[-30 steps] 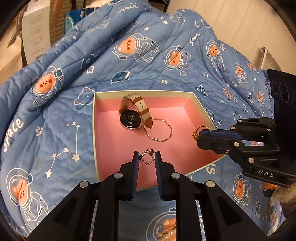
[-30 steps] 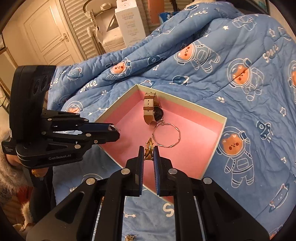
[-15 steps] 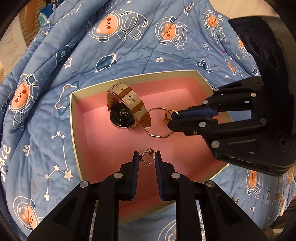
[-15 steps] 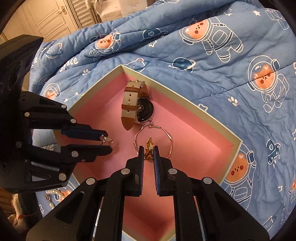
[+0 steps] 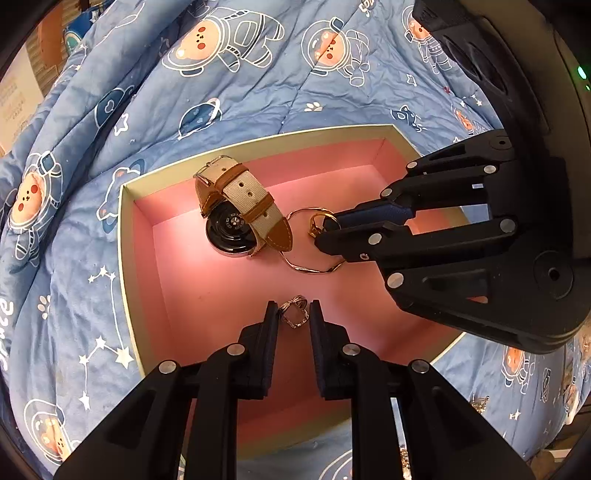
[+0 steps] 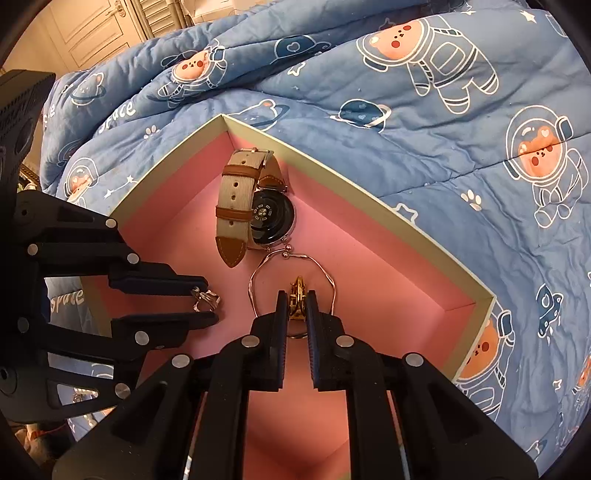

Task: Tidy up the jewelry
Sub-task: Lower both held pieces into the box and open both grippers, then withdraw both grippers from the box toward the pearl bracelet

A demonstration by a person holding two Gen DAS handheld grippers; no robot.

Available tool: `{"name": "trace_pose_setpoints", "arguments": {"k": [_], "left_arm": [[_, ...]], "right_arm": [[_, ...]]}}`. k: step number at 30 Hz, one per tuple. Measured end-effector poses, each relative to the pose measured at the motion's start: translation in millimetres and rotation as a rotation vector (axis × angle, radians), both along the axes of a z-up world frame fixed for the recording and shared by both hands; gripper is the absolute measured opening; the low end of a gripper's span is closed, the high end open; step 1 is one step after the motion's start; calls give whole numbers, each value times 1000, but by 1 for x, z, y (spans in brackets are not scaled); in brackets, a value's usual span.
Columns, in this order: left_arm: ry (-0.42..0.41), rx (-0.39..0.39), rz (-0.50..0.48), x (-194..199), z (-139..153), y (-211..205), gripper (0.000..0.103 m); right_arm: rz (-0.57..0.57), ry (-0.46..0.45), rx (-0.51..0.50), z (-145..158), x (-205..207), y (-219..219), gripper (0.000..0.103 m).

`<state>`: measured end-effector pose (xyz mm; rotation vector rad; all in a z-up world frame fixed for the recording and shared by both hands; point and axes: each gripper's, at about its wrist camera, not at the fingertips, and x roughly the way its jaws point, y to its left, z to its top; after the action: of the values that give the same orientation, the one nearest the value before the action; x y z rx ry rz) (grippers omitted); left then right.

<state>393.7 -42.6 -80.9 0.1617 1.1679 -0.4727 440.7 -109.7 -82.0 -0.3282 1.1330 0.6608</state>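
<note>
A shallow box with a pink floor (image 5: 192, 295) (image 6: 388, 266) lies on a blue quilt. Inside it lie a watch with a beige and brown strap (image 5: 236, 210) (image 6: 255, 206) and a thin wavy silver bangle (image 5: 314, 269) (image 6: 321, 266). My left gripper (image 5: 293, 314) (image 6: 207, 304) is shut on a small silver ring (image 5: 293, 312) (image 6: 206, 300), low over the box's near part. My right gripper (image 6: 296, 308) (image 5: 325, 230) is shut on a gold ring (image 6: 297, 299) (image 5: 319, 223), which hangs over the bangle just right of the watch.
The blue quilt printed with astronaut bears (image 5: 258, 55) (image 6: 443, 74) surrounds the box in rumpled folds. Small loose jewelry pieces (image 5: 480, 402) lie on the quilt at the lower right of the left wrist view. A door and louvred panels (image 6: 110, 22) stand behind the bed.
Both grippers have come in and down over the box with their rings still held. The right gripper moved from the box's right rim to above the bangle, and the box fills more of both views.
</note>
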Motion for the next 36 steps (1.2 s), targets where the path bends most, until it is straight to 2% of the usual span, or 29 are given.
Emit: {"name": "trace_pose_setpoints", "arguments": {"k": [3,8,11,13,15,20,24,27,32,36], "left_arm": [[-17,12,-1,-3,3,0,22],[-69,16,-26,-9,15,-4,43],[-108,26,-44,-15,27,-1,47],[-130,17,-48,-21,36,4,54],[-150,-3,-42,-28,46,11,58],[-211,-79,49,-53,61,37,76],[-235,-163,151,-77,63,61,81],[-245,-198,193,-95,59,68,83],[-266,-197,228,-126,52,70,86],[-278,-200,244,-148,44,70,86]], "right_arm": [[6,-12,-7,-1,-2,5,10],[8,-29,-4,1,-6,6,11],[-1,-41,26,9,-7,2,14],[-15,-50,50,15,-8,-3,35],[-33,-63,86,22,-10,-9,48],[-107,-83,182,38,-31,-25,56],[-119,-132,225,53,-57,-38,56],[-131,-157,243,60,-78,-44,56],[-123,-204,235,64,-114,-47,57],[-134,-194,255,57,-138,-50,57]]}}
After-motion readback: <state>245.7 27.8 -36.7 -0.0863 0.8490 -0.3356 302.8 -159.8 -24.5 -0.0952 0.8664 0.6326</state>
